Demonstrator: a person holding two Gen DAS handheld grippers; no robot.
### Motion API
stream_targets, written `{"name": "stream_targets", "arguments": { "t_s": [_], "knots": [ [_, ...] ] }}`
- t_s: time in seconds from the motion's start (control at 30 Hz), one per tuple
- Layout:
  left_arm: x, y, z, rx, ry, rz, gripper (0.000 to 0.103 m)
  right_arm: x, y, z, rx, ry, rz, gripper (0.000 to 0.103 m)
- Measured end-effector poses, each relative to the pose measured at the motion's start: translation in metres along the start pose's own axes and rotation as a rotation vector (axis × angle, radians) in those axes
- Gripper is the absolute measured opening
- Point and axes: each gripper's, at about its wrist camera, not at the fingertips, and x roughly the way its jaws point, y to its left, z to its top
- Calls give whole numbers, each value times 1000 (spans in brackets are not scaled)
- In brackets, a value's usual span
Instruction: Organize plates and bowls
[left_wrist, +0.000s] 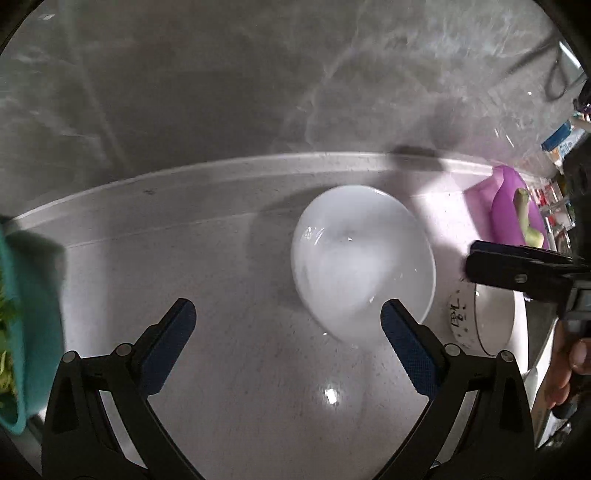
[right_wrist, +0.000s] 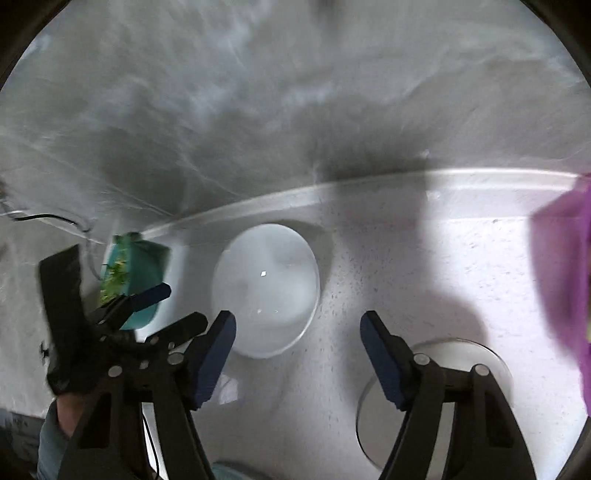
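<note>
A white bowl (left_wrist: 362, 258) sits on the pale speckled counter (left_wrist: 221, 277) near the back wall; it also shows in the right wrist view (right_wrist: 266, 288). My left gripper (left_wrist: 288, 314) is open and empty, its right fingertip at the bowl's near rim. My right gripper (right_wrist: 297, 325) is open and empty, just right of and in front of the bowl. A second white dish (right_wrist: 436, 406) lies under the right gripper's right finger; in the left wrist view it (left_wrist: 491, 321) has printed marks on its side. The right gripper (left_wrist: 517, 273) shows from the side there, and the left gripper (right_wrist: 166, 306) shows in the right wrist view.
A teal bowl with green leaves (left_wrist: 26, 332) stands at the left, also in the right wrist view (right_wrist: 133, 277). A purple container holding a green vegetable (left_wrist: 513, 214) stands at the right by the wall. Boxes and clutter (left_wrist: 561, 144) lie beyond it.
</note>
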Motion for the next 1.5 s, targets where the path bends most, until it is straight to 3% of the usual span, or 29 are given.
{"name": "stream_targets", "arguments": {
  "t_s": [0.07, 0.2, 0.27, 0.33, 0.43, 0.53, 0.6, 0.77, 1.1, 1.5],
  "knots": [
    [14, 2, 2, -1, 8, -14, 99, 12, 4, 1, -3, 21, -17, 73],
    [33, 11, 7, -5, 21, -15, 72, 33, 12, 5, -19, 59, -83, 72],
    [41, 16, 9, -8, 26, -16, 65, 40, 10, 6, 3, 75, -104, 72],
    [44, 16, 2, -9, 36, -19, 65, 47, 11, 10, 3, 93, -119, 69],
    [52, 18, -3, -11, 47, -41, 65, 54, 13, 12, -16, 111, -143, 61],
    [51, 27, -7, -10, 45, -48, 56, 64, 18, 13, -28, 138, -153, 39],
    [52, 22, -6, 0, 43, -45, 33, 68, 22, 14, -38, 143, -153, 18],
    [49, 8, -5, 46, 40, -40, 12, 76, 34, 15, -74, 139, -153, 13],
    [38, -5, -8, 46, 34, -22, 11, 71, 42, 5, -81, 116, -137, 13],
    [-37, -66, -36, 126, -30, -20, 11, -16, 45, -34, -93, 34, -99, 13]
  ]
}}
